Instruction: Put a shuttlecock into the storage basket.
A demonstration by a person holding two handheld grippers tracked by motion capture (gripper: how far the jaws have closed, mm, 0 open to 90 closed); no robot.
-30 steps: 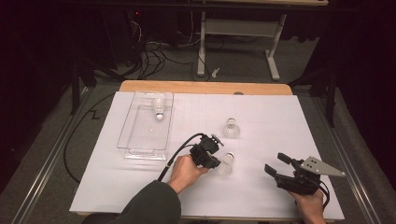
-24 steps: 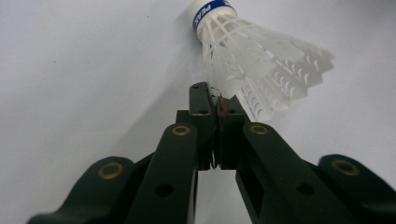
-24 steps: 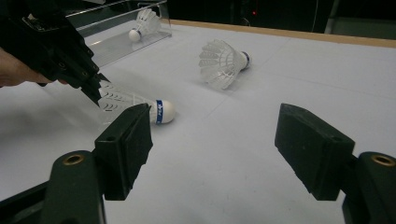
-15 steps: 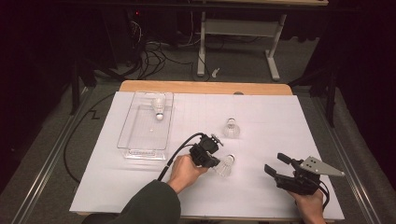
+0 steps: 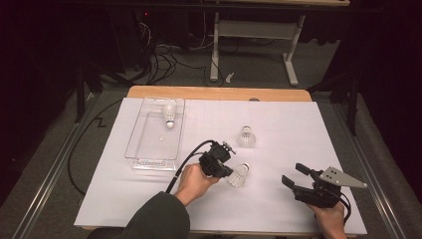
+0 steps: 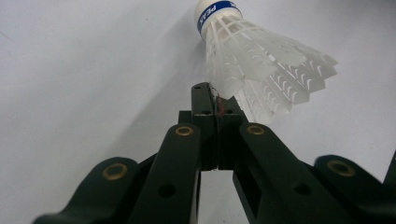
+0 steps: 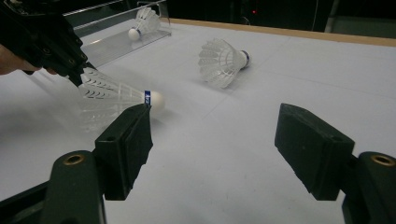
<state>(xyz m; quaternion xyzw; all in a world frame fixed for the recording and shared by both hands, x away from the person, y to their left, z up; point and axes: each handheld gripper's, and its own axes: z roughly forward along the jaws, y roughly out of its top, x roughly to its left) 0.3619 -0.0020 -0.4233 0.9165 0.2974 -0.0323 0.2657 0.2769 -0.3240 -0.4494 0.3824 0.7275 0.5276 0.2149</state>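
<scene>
White sheet: L tongs seemingly pinch shuttlecock skirt.

The left gripper sits low over the table, its jaws pressed together and pinching the feather edge of a shuttlecock, the left hand wrapped round its body and the sleeved forearm coming in from the bottom edge. The right gripper rests near the table's right front, jaws standing wide apart with nothing between them, held by the right hand.
</scene>
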